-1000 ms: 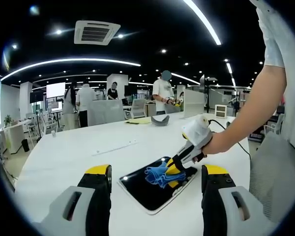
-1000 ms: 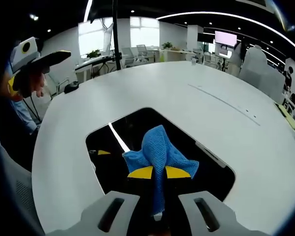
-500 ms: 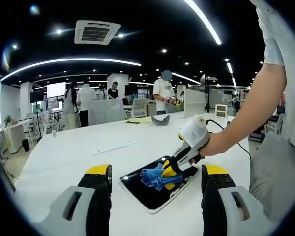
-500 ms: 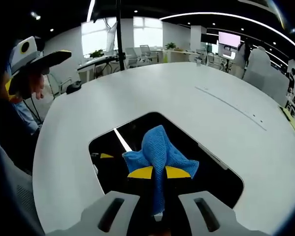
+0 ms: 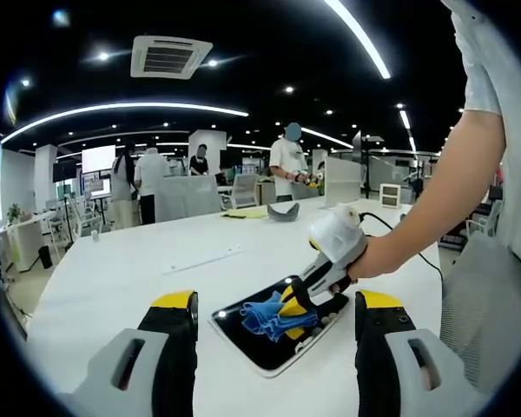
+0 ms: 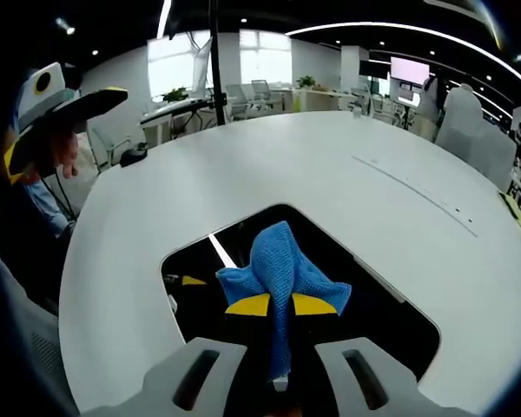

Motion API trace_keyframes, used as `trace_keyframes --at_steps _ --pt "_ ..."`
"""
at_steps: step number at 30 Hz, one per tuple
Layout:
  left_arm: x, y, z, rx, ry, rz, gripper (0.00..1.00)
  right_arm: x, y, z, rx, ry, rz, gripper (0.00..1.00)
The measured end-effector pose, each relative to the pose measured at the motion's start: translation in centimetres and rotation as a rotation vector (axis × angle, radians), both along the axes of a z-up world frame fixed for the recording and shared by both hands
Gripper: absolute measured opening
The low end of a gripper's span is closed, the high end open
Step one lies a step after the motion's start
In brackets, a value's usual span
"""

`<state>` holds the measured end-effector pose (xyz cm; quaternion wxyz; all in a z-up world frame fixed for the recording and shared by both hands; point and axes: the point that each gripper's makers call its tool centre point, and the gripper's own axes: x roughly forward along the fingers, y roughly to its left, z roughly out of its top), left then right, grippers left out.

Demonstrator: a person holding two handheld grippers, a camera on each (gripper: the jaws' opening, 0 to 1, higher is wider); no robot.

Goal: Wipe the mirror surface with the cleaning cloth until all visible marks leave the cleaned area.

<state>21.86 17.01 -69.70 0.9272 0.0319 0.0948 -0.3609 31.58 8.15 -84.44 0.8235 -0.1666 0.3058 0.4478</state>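
text: none legible | labels: none made out | brands: none seen | numbers: none read | far wall screens (image 5: 97, 159): too blurred to be read

1. You have a broad white table (image 5: 130, 269) under everything.
2. Behind it, you see several people (image 5: 288, 162) standing among desks.
3. Above you, a ceiling vent (image 5: 168, 56) sits between curved light strips (image 5: 122, 109).
4. A wall screen (image 6: 408, 69) glows pink.
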Motion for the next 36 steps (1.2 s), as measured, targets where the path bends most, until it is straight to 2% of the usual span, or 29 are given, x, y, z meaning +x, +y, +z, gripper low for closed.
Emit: trace_keyframes --at_steps 36 --pt "-0.3 1.2 -0.3 0.005 0.009 0.021 0.73 -0.1 4.1 0.0 0.016 0.006 0.047 0.02"
